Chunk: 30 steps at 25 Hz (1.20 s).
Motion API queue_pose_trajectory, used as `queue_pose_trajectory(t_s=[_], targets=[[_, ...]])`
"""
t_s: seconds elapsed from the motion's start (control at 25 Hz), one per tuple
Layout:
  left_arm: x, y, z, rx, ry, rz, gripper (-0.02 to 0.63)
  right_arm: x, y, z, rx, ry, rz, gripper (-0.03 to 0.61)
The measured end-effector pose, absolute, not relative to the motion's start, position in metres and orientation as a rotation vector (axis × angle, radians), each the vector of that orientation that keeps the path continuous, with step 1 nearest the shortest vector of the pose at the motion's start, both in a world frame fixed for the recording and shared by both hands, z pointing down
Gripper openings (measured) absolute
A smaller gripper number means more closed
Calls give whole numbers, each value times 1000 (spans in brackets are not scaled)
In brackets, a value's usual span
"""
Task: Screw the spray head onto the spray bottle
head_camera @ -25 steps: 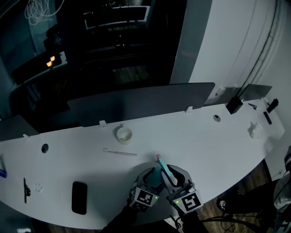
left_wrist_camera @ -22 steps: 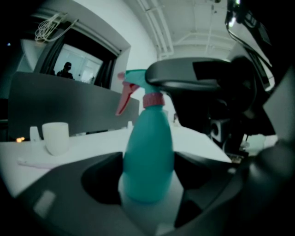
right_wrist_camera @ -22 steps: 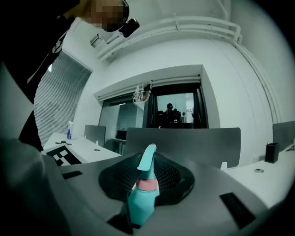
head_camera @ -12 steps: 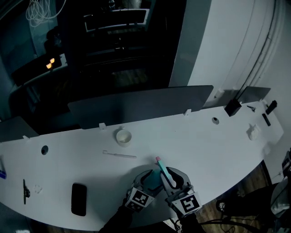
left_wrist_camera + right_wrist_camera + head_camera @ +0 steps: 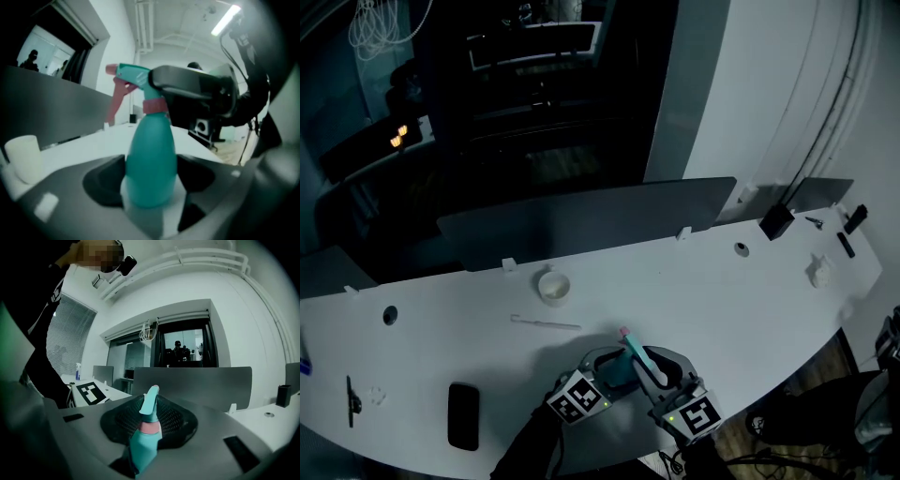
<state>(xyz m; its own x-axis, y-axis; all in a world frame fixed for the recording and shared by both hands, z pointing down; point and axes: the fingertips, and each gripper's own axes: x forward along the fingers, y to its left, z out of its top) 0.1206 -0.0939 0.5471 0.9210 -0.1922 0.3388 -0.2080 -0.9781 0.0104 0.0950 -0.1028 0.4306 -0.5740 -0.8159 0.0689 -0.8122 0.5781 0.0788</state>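
The left gripper (image 5: 150, 185) is closed wide round the belly of the teal spray bottle (image 5: 151, 159), pads against both flanks. The right gripper (image 5: 149, 430) is clamped narrower on the spray head (image 5: 150, 404), just above the pink collar (image 5: 150, 427). To seat the thread well, I judge that head and neck should stay on one axis, the body steady, each twist short and regripped rather than forced. The bottle sits centred between the left jaws, its head reaching into the right jaws, which come in from the side, over the near edge of the white desk (image 5: 722, 300).
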Motion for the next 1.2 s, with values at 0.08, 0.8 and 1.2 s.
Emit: queue_pose_trajectory(t_s=[0.08, 0.8, 1.2], targets=[[120, -94, 546, 2998, -474, 506, 347, 94, -100, 431, 1447, -2688, -92, 86], [120, -93, 554, 3082, -177, 651, 397, 88, -102, 435, 1264, -2793, 27, 86], [108, -102, 550, 2856, -1057, 434, 354, 84, -98, 432, 1389, -2770, -29, 86]])
